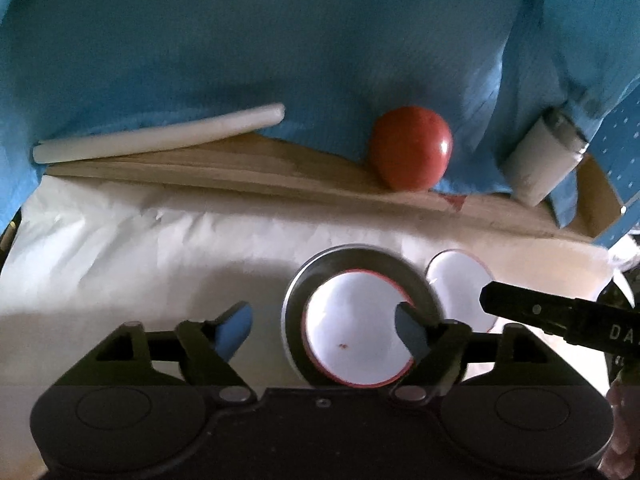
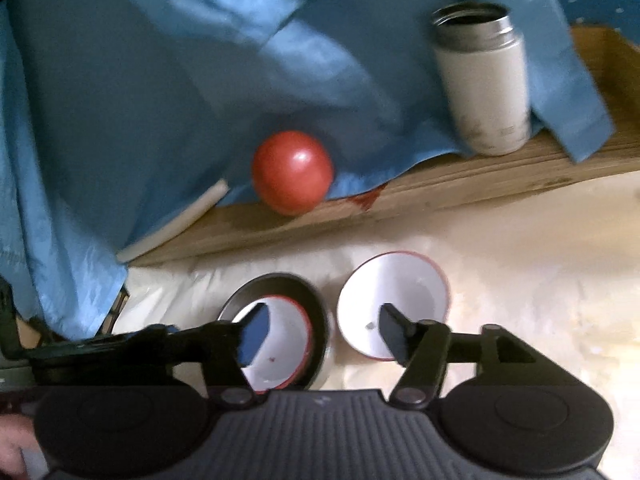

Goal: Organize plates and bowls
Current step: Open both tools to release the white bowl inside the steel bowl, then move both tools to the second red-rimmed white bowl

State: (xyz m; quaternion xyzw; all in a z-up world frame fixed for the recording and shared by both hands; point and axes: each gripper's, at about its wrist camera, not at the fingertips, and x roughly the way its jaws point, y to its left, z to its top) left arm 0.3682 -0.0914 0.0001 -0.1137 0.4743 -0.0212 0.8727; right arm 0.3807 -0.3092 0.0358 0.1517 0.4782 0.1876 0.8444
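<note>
Bowls sit side by side on the white-papered table (image 1: 120, 264): one red-rimmed bowl (image 1: 356, 328) already nested in the steel dish (image 1: 292, 300), a second bowl (image 2: 394, 304) loose just to its right, apparently not touching. Left claw (image 1: 324, 328) is spread, empty, its right finger over the nested bowl. Right claw (image 2: 324, 330) is also spread and empty, straddling the gap, one finger over each bowl. My read: next is stacking the loose bowl into the nested one. Shift right, put one finger inside its rim and one outside, pinch the wall, lift straight, lower level. The left claw could steady the dish. Tomato (image 2: 292, 172) and flask (image 2: 484, 80) sit well back on the wooden ledge, out of the way.
</note>
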